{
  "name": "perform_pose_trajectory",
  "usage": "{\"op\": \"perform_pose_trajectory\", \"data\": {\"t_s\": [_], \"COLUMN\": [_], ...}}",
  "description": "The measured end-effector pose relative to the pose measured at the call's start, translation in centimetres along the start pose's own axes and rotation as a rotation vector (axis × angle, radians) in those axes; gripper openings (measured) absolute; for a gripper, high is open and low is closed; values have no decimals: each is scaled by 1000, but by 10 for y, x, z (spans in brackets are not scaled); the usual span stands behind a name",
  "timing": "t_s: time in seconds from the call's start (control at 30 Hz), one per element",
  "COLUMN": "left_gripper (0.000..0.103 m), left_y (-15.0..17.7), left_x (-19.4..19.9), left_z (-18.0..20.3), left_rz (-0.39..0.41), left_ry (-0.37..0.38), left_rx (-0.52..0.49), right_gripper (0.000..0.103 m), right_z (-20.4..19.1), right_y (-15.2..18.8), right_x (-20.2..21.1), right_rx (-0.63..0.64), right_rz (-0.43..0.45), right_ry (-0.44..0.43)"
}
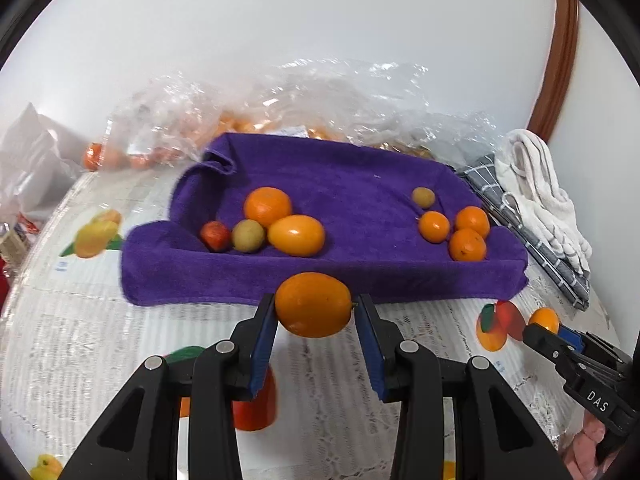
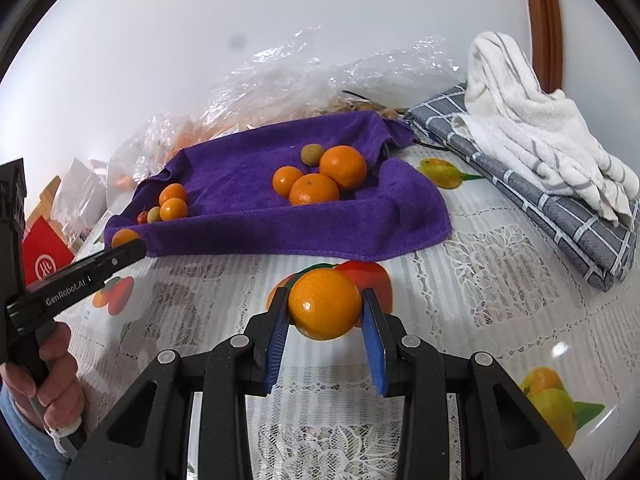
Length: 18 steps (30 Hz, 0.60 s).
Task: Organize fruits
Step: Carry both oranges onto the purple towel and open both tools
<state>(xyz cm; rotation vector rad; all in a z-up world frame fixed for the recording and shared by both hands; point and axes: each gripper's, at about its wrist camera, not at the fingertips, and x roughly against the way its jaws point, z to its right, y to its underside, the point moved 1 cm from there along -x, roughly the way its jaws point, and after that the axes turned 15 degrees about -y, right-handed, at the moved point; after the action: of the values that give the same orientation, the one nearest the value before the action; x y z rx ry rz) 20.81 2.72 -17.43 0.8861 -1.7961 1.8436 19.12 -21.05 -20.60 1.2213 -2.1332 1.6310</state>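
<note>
My left gripper (image 1: 314,310) is shut on an oval orange fruit (image 1: 313,304), held above the table in front of the purple towel (image 1: 360,276). My right gripper (image 2: 325,308) is shut on a round orange (image 2: 325,303), also short of the towel (image 2: 320,236). On the towel lie two groups of fruit: a left group with an orange (image 1: 267,206), an oval orange fruit (image 1: 296,235), a greenish fruit (image 1: 248,236) and a red one (image 1: 215,236); a right group of small oranges (image 1: 467,244) and a greenish fruit (image 1: 423,197).
Crinkled clear plastic bags (image 1: 320,92) with more fruit lie behind the towel. Folded grey checked cloth (image 2: 560,216) and a white towel (image 2: 532,120) sit at the right. A red box (image 2: 42,252) is at the far left. The tablecloth has printed fruit pictures.
</note>
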Motion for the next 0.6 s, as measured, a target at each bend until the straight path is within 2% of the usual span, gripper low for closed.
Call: {"op": "perform_pose_trajectory", "data": {"t_s": [0.1,0.23,0.43,0.6], "left_gripper": [38,38,38,38], "left_y": [-4,-9,-22,-35], "left_x": [9,29,55,73], "left_z": [-8,-20,-36,-49], "left_rz": [2,13,30,42], "left_ry": [-26,-43,-63,-41], "left_rx": [18,21,39,113], "right_gripper": [35,35,35,35], "right_z": [1,1,-20,-40], "right_y": [0,-7,-28,-43], "right_x": [3,7,32,49], "right_rx": [-7,-35,19,72], "right_rz": [7,7,61,72], "right_ry": [-2,-49,-60,-84]}}
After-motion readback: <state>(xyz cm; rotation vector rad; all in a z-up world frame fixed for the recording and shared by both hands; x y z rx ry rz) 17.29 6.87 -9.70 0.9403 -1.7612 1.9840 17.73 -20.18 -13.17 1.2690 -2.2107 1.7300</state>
